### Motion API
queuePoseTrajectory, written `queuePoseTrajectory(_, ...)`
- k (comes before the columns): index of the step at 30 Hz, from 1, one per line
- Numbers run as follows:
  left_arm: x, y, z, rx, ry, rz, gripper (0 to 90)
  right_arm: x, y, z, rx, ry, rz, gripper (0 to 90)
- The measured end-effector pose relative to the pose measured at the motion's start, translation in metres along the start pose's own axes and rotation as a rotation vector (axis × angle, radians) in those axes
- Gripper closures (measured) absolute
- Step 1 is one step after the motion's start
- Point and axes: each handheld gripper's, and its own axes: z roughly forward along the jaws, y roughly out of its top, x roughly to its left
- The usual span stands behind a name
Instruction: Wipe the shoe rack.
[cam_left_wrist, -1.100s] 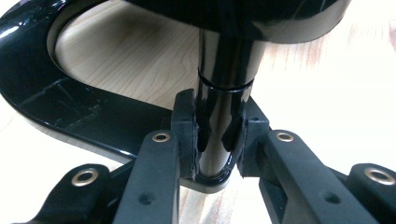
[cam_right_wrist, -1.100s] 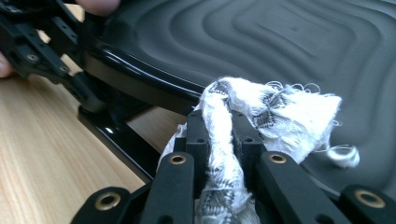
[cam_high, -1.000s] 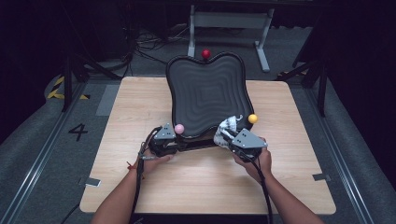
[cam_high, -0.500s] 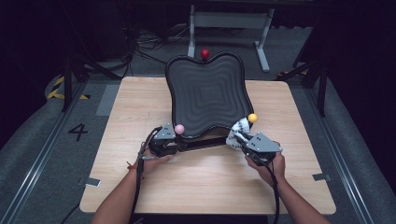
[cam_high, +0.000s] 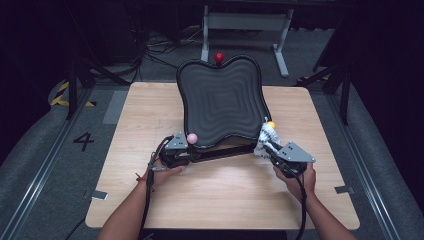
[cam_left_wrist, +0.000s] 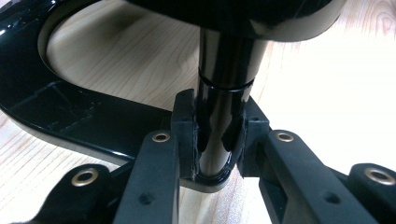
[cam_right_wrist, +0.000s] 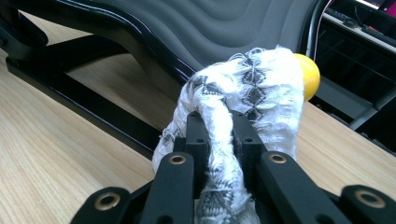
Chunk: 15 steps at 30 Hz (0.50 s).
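On the wooden surface (cam_high: 150, 115) stood a black frame (cam_high: 220, 152) carrying a dark, ripple-patterned board (cam_high: 220, 102), tilted up toward the far edge. At the left, the left gripper (cam_high: 186, 152) lay low on the surface with its jaws closed tight around a glossy black post (cam_left_wrist: 219, 116) of the frame, just under a pink ball (cam_high: 192, 138). A red ball (cam_high: 219, 57) sat at the board's far top edge. To the right, the right gripper (cam_high: 267, 146) had its jaws clamped on a white patterned cloth (cam_right_wrist: 247, 102), which pressed against the board's near right corner, touching a yellow ball (cam_right_wrist: 309, 74) there. Both hands gripped their tools near the surface's front half.
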Motion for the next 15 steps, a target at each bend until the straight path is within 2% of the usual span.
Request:
queuePoseTrajectory(6, 0.0, 0.0, 0.0, -0.001, 0.0, 0.001, 74.4, 0.006, 0.005, 0.003, -0.022, 0.028, -0.008, 80.8)
queuePoseTrajectory(12, 0.0, 0.0, 0.0, 0.003, -0.002, 0.006, 74.4, 0.028, 0.023, 0.016, -0.042, 0.085, -0.056, 80.8)
queuePoseTrajectory(15, -0.001, 0.0, 0.0, 0.002, -0.002, 0.009, 74.5, 0.035, 0.029, 0.02, -0.054, 0.088, -0.08, 80.8)
